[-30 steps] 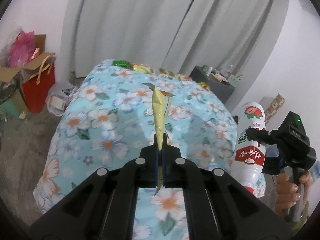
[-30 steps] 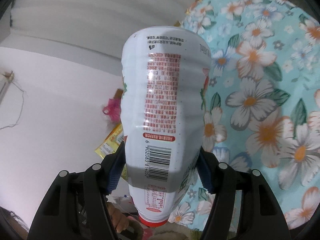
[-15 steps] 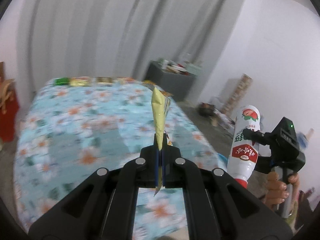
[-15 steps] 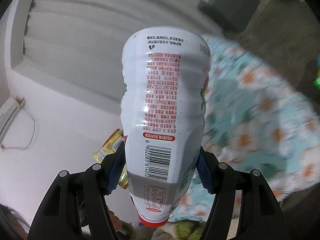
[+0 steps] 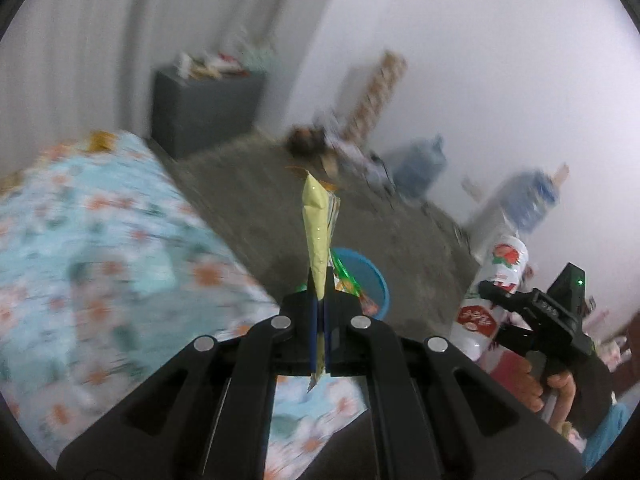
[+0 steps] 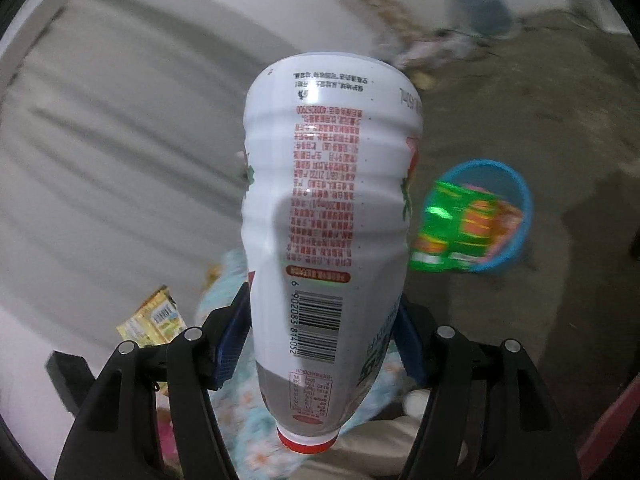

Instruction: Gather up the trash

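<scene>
Step in hand: carry phase. Both pieces of trash are gripped and held in the air, pointed toward the round blue plastic bin on the grey floor.

Left gripper: jaws fully shut on a flat yellow foil wrapper. Wrapper stands edge-on, long axis running straight out ahead of the jaws, its free end farthest from them; a short tail pokes out behind the pads. The bin shows just beyond and a little right of these jaws.

Right gripper: jaws part-open, pads clamped on the lower body of a white plastic drink bottle with red print. Long axis runs forward from the jaws; red cap end points back toward the camera, base points away. The bin lies ahead and right of these jaws, with green and orange packets already in it.

Judgement: next, bring each load over the bin rim, then open the jaws. The wide bottle needs space among the packets.

Background is motion-blurred.
</scene>
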Available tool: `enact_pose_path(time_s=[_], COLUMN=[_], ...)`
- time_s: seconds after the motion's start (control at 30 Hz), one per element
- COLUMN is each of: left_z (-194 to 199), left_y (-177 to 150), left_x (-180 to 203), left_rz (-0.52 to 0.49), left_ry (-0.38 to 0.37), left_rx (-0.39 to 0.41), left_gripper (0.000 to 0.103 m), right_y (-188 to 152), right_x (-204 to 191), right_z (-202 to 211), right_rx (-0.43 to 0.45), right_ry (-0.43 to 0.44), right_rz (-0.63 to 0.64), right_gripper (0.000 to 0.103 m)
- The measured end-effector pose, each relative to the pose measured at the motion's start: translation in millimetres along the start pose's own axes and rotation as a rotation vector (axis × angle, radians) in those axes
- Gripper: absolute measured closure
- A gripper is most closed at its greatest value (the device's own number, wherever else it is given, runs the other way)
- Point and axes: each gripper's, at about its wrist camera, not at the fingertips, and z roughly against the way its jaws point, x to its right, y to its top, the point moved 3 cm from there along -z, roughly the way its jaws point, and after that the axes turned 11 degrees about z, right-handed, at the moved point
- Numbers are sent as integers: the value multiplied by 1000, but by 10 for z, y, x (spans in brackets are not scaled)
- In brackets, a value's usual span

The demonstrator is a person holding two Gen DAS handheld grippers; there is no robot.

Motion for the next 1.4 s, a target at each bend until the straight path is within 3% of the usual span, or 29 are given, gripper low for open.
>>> enact_pose_path(time_s=[0.2, 0.33, 0.4, 0.43, 0.47, 0.6, 0.67, 0.8, 1.0, 1.2, 1.4], left_z=[-1327, -2002, -2364, -2630, -2812, -3074, -3015, -2677, -1681, -461, 674], left_y=[53, 225, 298, 316, 330, 280, 214, 183, 305, 248, -104], left_x=[328, 592, 711, 766, 773, 581, 419, 231, 48, -68, -303], left_rz=[-22, -10, -2, 11, 29, 120, 164, 140, 86, 16, 15], left_ry=[20, 24, 11, 11, 34, 103, 84, 76, 46, 36, 93], left_rx=[-212, -297, -361, -415, -429, -398, -424, -402, -287, -100, 86], left_gripper=[103, 102, 81, 48, 33, 33, 33, 33, 33, 23, 12], right_y=[195, 563, 718, 756, 762, 463, 283, 63, 204, 513, 444], right_x=[473, 827, 1064, 1252, 1471, 2137, 2223, 2138, 1761, 862, -254], right_z=[-707, -1265, -1604, -1767, -1909, -2185, -2164, -2031, -1666, -1173, -626], right_rx=[-61, -106, -153, -167, -168, -233, -228, -250, -233, -162, -86], right_ry=[-66, -39, -5, -9, -49, -191, -153, -184, -219, -243, -224], right_rz=[-100, -179, -226, -278, -333, -515, -539, -437, -239, 89, 416], right_gripper=[40, 39, 38, 38, 31, 28, 28, 28, 28, 28, 24])
